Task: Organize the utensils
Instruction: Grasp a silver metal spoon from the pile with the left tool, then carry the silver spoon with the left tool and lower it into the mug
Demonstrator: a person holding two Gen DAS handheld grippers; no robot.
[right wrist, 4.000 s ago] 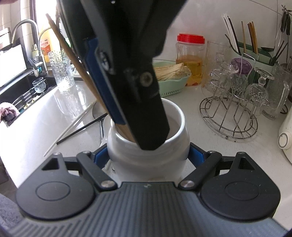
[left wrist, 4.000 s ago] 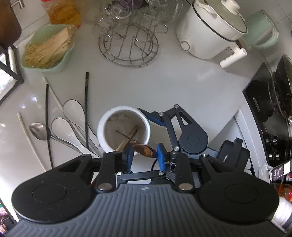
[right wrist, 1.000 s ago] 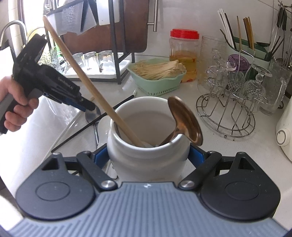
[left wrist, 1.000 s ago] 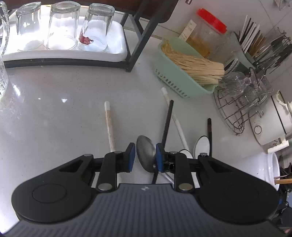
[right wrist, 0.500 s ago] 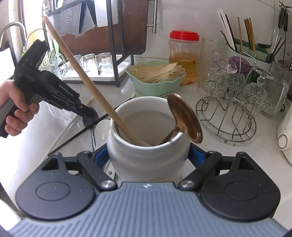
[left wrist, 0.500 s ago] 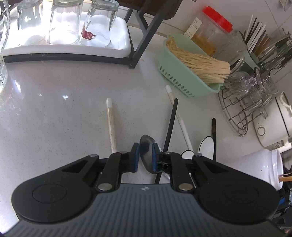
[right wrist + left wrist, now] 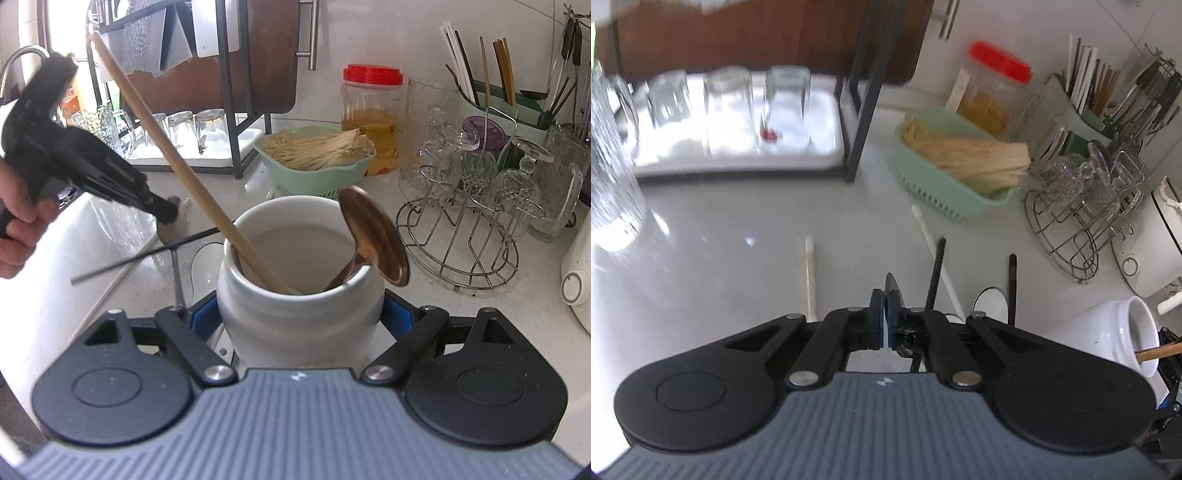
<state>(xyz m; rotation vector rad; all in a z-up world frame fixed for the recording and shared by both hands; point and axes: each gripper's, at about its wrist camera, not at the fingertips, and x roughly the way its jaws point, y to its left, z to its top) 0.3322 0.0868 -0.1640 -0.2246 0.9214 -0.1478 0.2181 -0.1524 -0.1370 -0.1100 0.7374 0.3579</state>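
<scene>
Two grippers work over a pale countertop crowded along its back edge. Largest of the clutter is the dark shelf rack with upturned glasses on a white tray, blurred in the left wrist view. Next comes a wire glass stand, then a mint basket of pale sticks, and a red-lidded jar behind it. At the far right a white appliance is cut off by the frame.

Nearer, the white ceramic utensil crock sits between the spread fingers of the right gripper, whose blue pads press its sides, so it is clamped on the crock. Inside lean a long wooden stick and a copper-coloured ladle, bowl up; their lower ends are hidden in the crock.

The left gripper has its fingers nearly together on a metal spoon, seen edge-on as a thin dark blade; its handle is hidden beneath the gripper body. From the right wrist view the spoon is only a grey smear at the tip, just above the countertop, with the person's left hand half cut off.

Loose on the countertop lie white chopsticks, black chopsticks and a white spoon, its bowl partly hidden behind the gripper.
</scene>
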